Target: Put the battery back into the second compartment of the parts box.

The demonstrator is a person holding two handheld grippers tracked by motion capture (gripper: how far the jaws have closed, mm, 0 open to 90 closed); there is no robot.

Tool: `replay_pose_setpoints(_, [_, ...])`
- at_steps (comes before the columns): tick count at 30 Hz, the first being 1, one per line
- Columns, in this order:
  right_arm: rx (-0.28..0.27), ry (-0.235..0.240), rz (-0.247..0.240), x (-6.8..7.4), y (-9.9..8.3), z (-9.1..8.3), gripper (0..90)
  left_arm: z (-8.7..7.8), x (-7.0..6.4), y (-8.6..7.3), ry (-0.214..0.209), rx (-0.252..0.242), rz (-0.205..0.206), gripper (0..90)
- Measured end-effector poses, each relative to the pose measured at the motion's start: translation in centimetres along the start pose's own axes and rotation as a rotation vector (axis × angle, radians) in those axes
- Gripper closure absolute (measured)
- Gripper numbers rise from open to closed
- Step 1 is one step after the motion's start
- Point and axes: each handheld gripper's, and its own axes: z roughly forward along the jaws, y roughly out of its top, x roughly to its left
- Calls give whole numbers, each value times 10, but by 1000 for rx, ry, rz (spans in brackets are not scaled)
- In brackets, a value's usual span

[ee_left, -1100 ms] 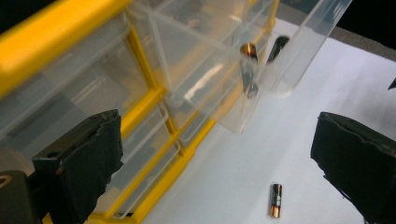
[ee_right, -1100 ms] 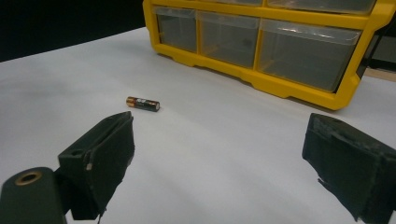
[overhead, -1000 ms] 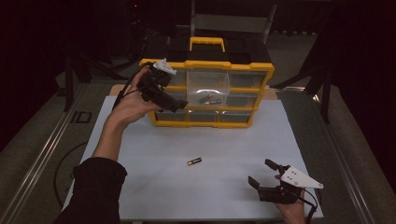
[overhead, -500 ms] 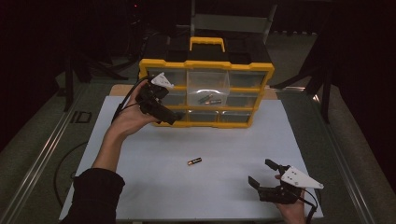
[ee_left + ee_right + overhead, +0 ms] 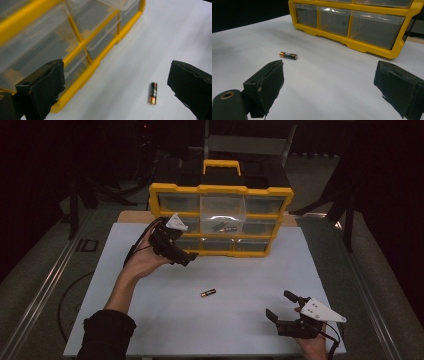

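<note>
The left tongs (image 5: 187, 257) have drawn back from the front of the yellow drawer organiser (image 5: 220, 190) and come down toward the desk (image 5: 150, 320), their jaws apart and holding nothing; a second ago they sat higher, up against the left drawers, so the hand is leaving the cabinet and turning to the loose battery (image 5: 208, 293); that battery lies alone on the white surface, in front of the organiser and well apart from it, between the two hands; in the left gripper view it sits between the spread jaws but farther out, not yet reached; the right tongs (image 5: 283, 307) rest near the desk's front right corner, jaws wide, unmoved over the last second; the middle drawer (image 5: 222, 215) stands pulled out with a few batteries already inside; my reading is that the left hand is starting another pick, and the open drawer is the likely destination.
</note>
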Motion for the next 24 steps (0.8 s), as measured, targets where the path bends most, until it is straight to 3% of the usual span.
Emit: replay_pose_setpoints(24, [0, -4, 0, 0, 0, 0, 87, 53, -28, -36, -24, 85, 25, 10])
